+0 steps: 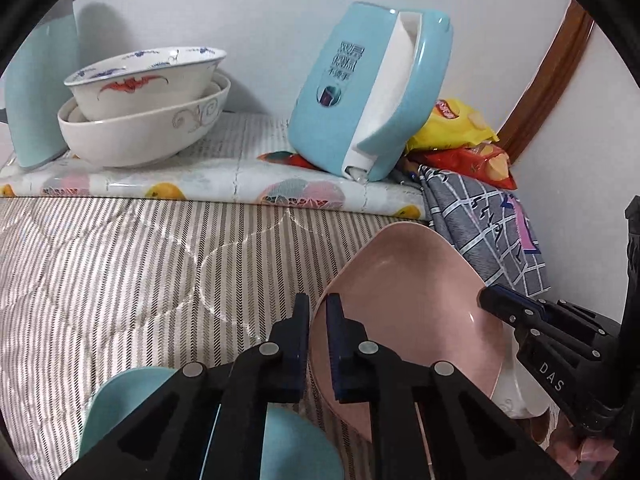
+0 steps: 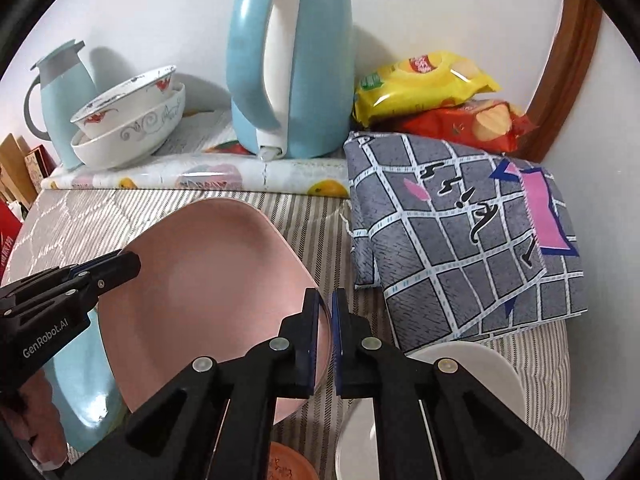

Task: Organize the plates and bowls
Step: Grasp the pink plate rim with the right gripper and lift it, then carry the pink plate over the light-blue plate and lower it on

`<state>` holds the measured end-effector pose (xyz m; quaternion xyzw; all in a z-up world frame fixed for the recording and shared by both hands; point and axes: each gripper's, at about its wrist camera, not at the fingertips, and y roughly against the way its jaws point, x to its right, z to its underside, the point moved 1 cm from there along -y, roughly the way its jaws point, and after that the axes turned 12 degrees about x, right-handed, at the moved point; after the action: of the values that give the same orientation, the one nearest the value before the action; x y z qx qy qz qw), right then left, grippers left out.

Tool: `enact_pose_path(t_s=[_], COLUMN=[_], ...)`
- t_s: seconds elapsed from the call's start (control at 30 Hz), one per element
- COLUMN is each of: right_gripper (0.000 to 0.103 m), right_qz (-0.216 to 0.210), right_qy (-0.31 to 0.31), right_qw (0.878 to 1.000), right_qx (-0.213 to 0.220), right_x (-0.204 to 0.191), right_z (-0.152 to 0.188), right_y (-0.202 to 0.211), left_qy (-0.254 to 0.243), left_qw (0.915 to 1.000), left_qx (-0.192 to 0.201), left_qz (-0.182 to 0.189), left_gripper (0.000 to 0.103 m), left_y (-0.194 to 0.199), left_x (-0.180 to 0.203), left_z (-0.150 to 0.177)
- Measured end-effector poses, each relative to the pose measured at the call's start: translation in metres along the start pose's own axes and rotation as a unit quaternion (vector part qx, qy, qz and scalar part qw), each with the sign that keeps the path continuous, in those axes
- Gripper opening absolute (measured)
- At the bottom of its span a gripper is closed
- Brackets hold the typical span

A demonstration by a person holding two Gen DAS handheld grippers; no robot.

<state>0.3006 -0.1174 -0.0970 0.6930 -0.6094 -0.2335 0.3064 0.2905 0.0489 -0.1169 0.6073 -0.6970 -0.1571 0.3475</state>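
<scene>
Your right gripper (image 2: 325,320) pinches the pink plate (image 2: 208,280) rim; your left gripper (image 2: 120,266) grips its opposite edge, blue kettle (image 2: 288,64) behind the plate.

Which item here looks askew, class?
The red-patterned bowl sits tilted inside the white scroll-patterned bowl on the raised shelf, not nested flat. The pink plate, gripped by both hand-held grippers, is also slanted.

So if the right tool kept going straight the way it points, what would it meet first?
Probably the folded grey checked cloth just ahead; the right tool is already clamped on the pink plate. Depth is unclear.
</scene>
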Motion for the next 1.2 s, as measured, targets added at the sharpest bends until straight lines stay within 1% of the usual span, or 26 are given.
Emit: enact_pose_path(t_s=[0.23,0.5,0.7,0.97,1.2], right_gripper=[0.006,0.006,0.007,0.007,0.007], right_qz=[-0.003,-0.010,-0.016,-0.028,-0.042], right_qy=[0.005,-0.005,-0.004,0.005,0.024], right_qw=[1.000,0.999,0.999,0.998,0.998], right_qx=[0.016,0.031,0.042,0.047,0.051], right_x=[-0.007,-0.011,-0.019,-0.036,-0.058], right_z=[0.000,0.004,0.008,0.016,0.018], right_y=[0.021,0.047,0.067,0.083,0.089], left_qy=[0.003,0.004,0.005,0.015,0.028], left_qw=[0.9999,0.9998,0.9996,0.9990,0.9983], left_qx=[0.011,0.020,0.028,0.036,0.039], left_qz=[-0.001,-0.001,-0.007,-0.019,-0.035], left_gripper=[0.009,0.009,0.009,0.009,0.009], left_y=[0.023,0.049,0.070,0.093,0.108], left_x=[-0.002,-0.002,-0.004,-0.019,-0.037], left_z=[0.000,0.004,0.008,0.018,0.028])
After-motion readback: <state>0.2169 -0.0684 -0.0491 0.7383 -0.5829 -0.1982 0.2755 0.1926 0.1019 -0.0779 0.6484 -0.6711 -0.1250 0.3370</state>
